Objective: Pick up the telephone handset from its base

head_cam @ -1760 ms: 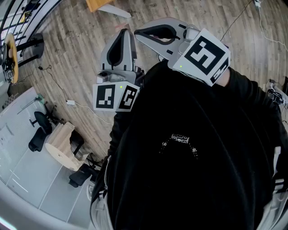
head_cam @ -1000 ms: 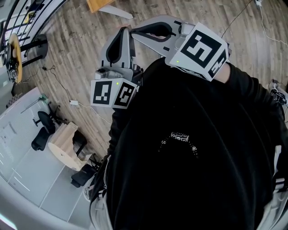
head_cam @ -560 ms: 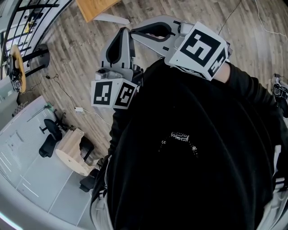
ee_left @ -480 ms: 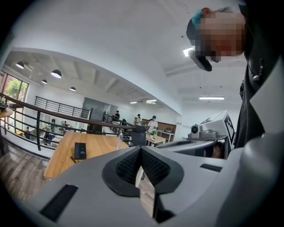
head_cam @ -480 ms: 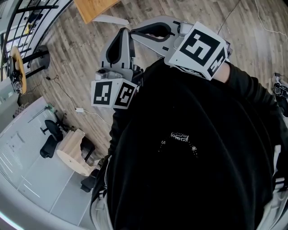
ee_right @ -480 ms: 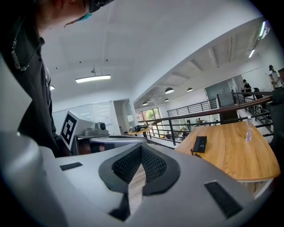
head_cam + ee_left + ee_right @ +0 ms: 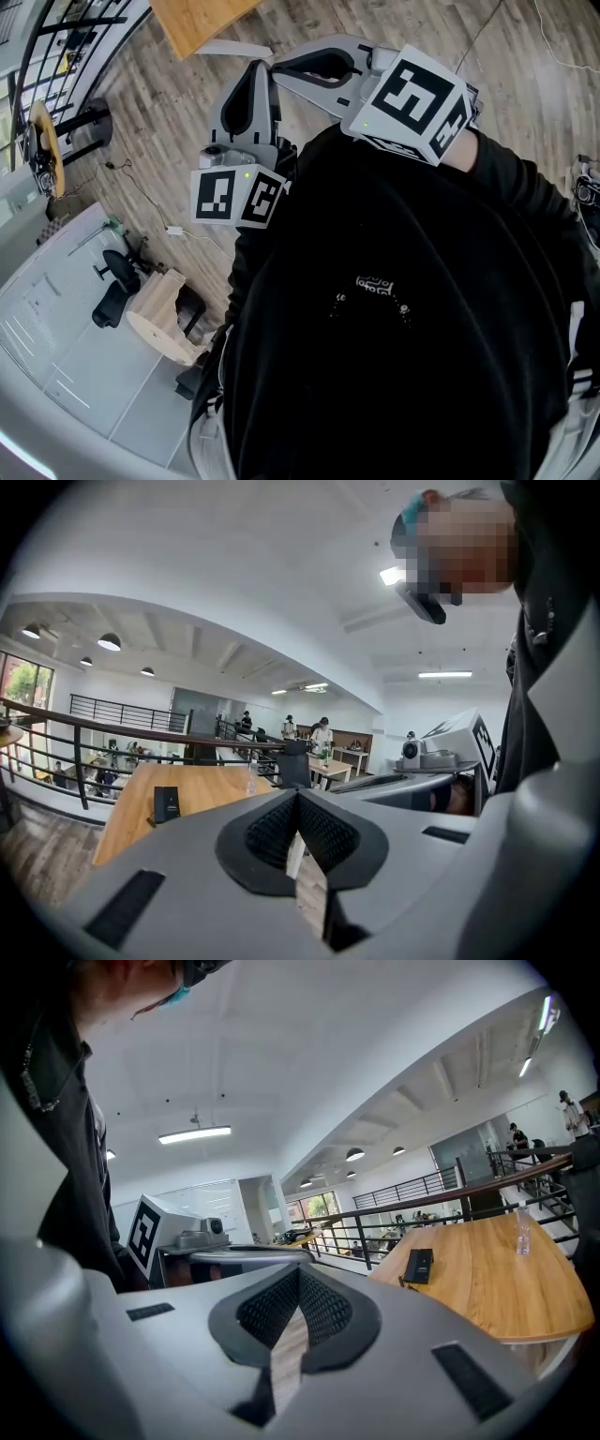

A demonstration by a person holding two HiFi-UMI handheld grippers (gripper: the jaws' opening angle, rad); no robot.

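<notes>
Both tools are held close against the person's black top (image 7: 394,309), above the wooden floor (image 7: 141,122), with their tips nearly together at the far side of the head view. The left tool (image 7: 255,66) has its jaws pressed together: its own view shows the ribbed pads (image 7: 319,832) meeting at the front edge with nothing between them. The right tool (image 7: 281,67) is in the same condition, its pads (image 7: 319,1309) meeting and empty, and it is angled across toward the left tool (the marker cube of each shows at the edge of the other's view). A wooden worktop (image 7: 497,1288) stands well ahead of both tools, beside a dark railing (image 7: 441,1206). On it stands a small dark object (image 7: 418,1265), near the worktop's left edge in the right gripper view, with a clear bottle (image 7: 522,1232) further right. This object is too small to confirm as the telephone handset on its base. It is well apart from both tools, and neither touches it.
</notes>
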